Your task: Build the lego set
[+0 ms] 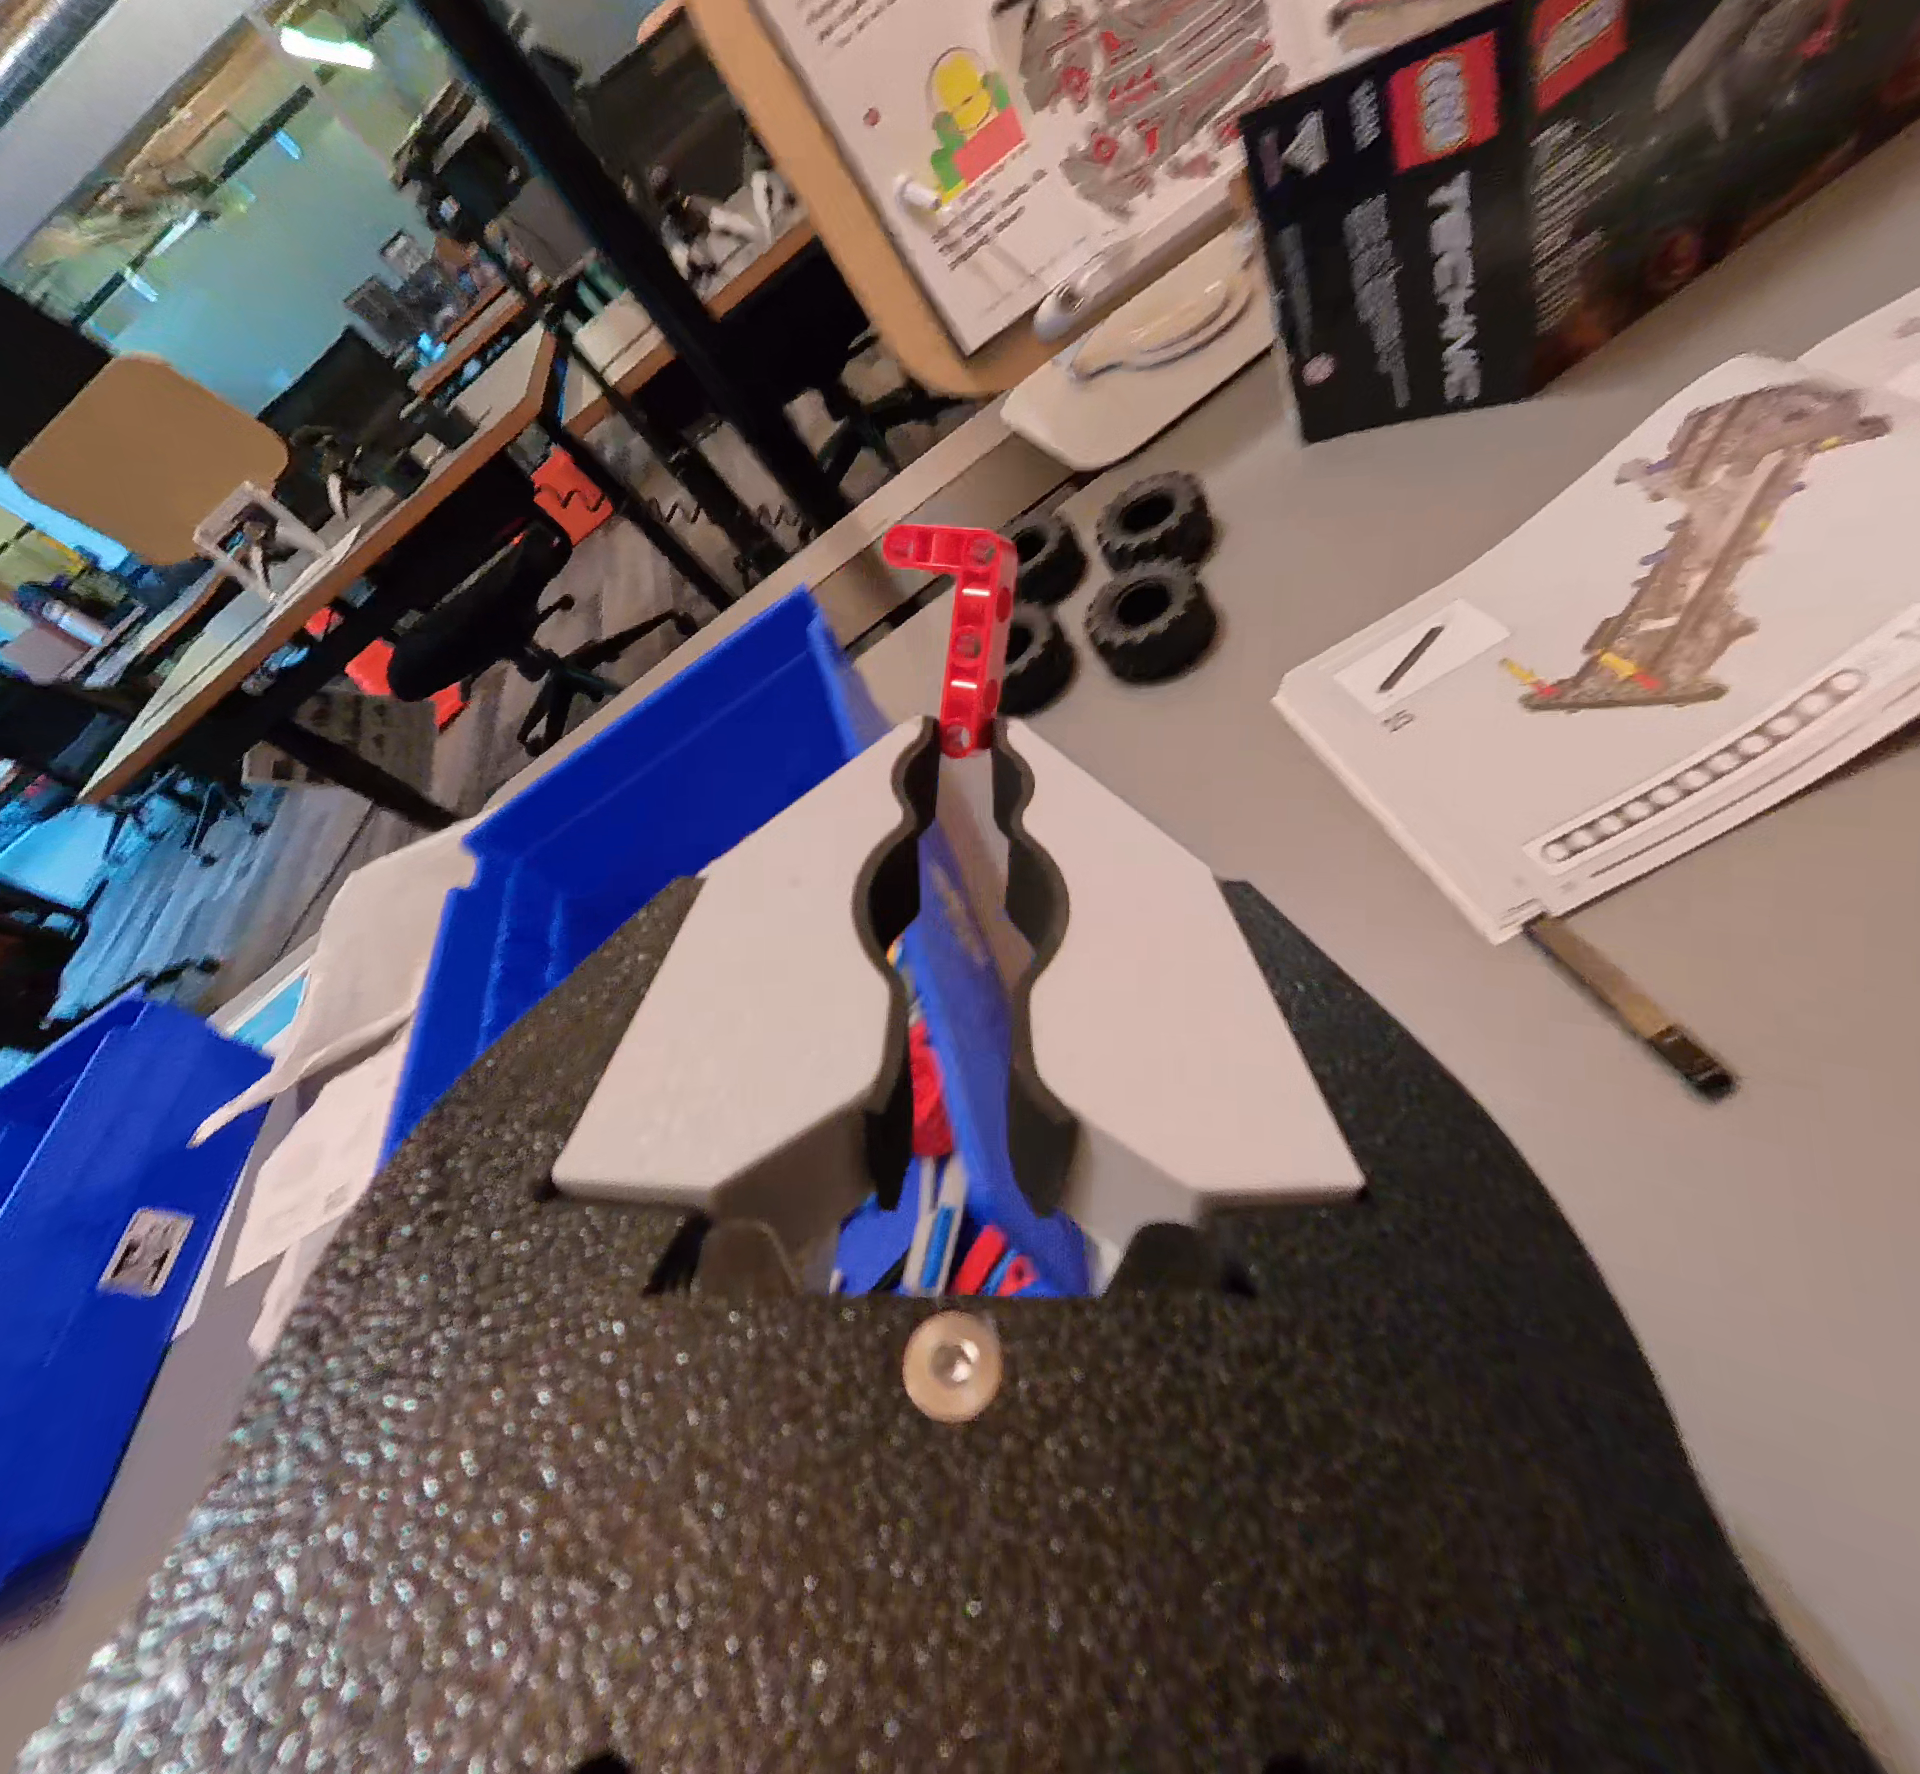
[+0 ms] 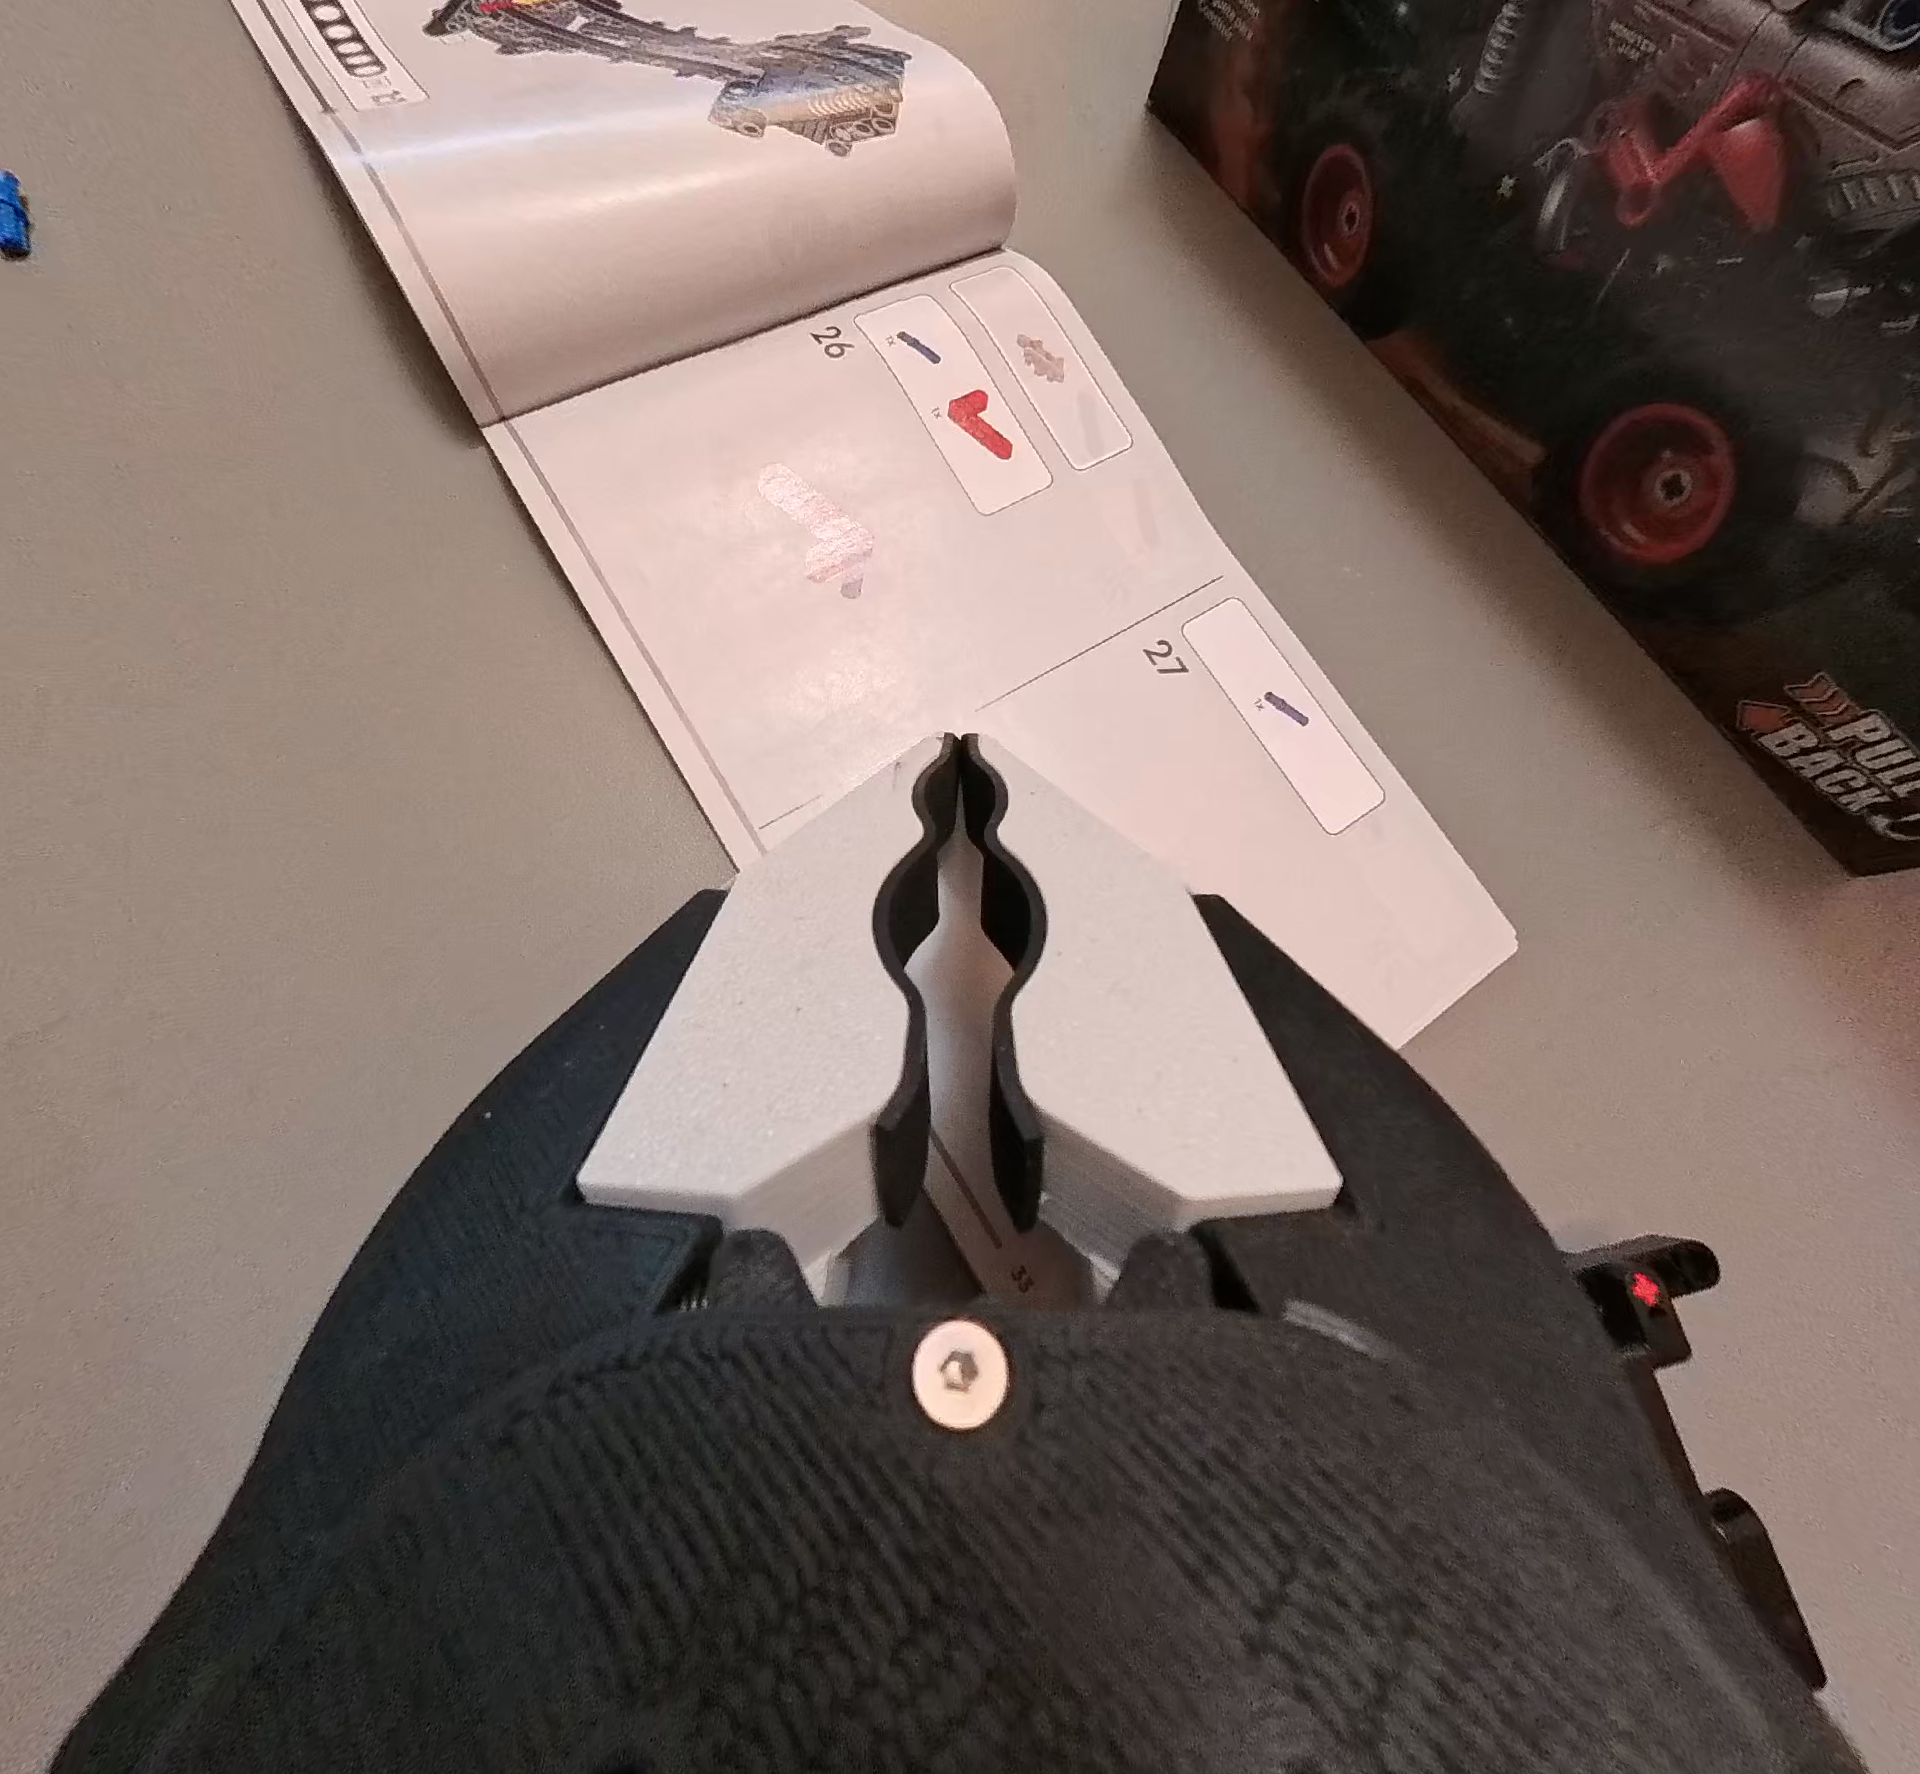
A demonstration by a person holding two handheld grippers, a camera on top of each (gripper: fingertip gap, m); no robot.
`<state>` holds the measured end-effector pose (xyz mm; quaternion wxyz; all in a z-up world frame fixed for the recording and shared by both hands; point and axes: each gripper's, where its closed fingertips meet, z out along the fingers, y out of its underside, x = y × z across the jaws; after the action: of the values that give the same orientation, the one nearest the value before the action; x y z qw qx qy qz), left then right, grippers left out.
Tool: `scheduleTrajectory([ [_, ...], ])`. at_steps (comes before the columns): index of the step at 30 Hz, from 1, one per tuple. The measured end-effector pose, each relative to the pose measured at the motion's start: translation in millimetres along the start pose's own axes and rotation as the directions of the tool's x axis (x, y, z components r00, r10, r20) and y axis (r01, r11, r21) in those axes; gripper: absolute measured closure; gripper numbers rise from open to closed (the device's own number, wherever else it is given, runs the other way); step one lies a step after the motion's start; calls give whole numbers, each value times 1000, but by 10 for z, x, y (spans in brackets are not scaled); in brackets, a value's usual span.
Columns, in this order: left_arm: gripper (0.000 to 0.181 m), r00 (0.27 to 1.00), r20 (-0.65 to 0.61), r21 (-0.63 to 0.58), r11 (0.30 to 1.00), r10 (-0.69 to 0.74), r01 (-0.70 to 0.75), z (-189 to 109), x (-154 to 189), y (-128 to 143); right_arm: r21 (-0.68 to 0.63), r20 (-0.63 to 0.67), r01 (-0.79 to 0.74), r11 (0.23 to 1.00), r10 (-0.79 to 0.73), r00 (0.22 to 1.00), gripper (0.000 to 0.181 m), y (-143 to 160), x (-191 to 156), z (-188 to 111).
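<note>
My left gripper [image 1: 964, 737] is shut on a red L-shaped beam [image 1: 966, 623], pinched at its lower end and held upright in the air above a blue parts bin [image 1: 644, 810]. Red and blue pieces lie in the bin, seen between the fingers. My right gripper [image 2: 958, 740] is shut and empty, hovering over the open instruction booklet [image 2: 727, 498] on the grey table. The booklet also shows in the left wrist view [image 1: 1662, 664]. A small blue piece [image 2: 12, 212] lies on the table at the far left of the right wrist view.
Several black tyres [image 1: 1143, 571] sit on the table behind the red beam. The dark set box [image 1: 1558, 166] [image 2: 1610, 270] stands at the back right. A second blue bin [image 1: 94, 1257] is at left. A dark stick [image 1: 1631, 1007] lies by the booklet. A black assembly [image 2: 1652, 1309] sits at right. The grippers' ends are close to 40 centimetres from one another.
</note>
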<state>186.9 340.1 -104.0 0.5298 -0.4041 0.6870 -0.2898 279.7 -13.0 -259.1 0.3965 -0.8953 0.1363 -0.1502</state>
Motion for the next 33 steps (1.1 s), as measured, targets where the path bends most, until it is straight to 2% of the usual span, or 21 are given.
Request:
scheduleTrajectory([
  [4, 175, 987, -158, 98, 995, 39, -24, 176, 576, -345, -1, 4, -4, 1000, 4, 1000, 181, 1, -3, 1],
  [7, 174, 951, -275, 175, 980, 141, -95, 374, 1057, -538, 1, -3, 7, 1000, -7, 1000, 181, 0, -4, -1],
  [11, 174, 829, -419, 382, 900, 370, -209, 567, 1741, -787, -1, 1, 2, 1000, -2, 1000, 181, 1, -5, 0],
  [14, 174, 742, -458, 525, 822, 490, -220, 600, 2086, -926, -1, 3, 1, 1000, -1, 1000, 181, 2, -5, 0],
  [19, 174, 712, -564, 650, 757, 418, 70, 421, 2207, -1181, -2, 11, -8, 1000, 8, 1000, 181, 5, -5, 0],
  [23, 174, 691, -636, 650, 721, 343, 241, 312, 2156, -1238, 0, 16, -3, 1000, 3, 1000, 181, 2, -4, 1],
  [26, 174, 687, -656, 637, 716, 312, 283, 304, 2137, -1216, 1, 20, 2, 1000, -2, 1000, 177, 3, -14, 0],
  [31, 174, 674, -647, 645, 728, 357, 233, 274, 2253, -1181, 15, 32, 43, 999, -44, 999, 164, -14, -57, -41],
  [33, 174, 665, -642, 649, 733, 383, 205, 242, 2327, -1179, 97, 84, 110, 989, -118, 989, 152, -196, -215, -177],
])
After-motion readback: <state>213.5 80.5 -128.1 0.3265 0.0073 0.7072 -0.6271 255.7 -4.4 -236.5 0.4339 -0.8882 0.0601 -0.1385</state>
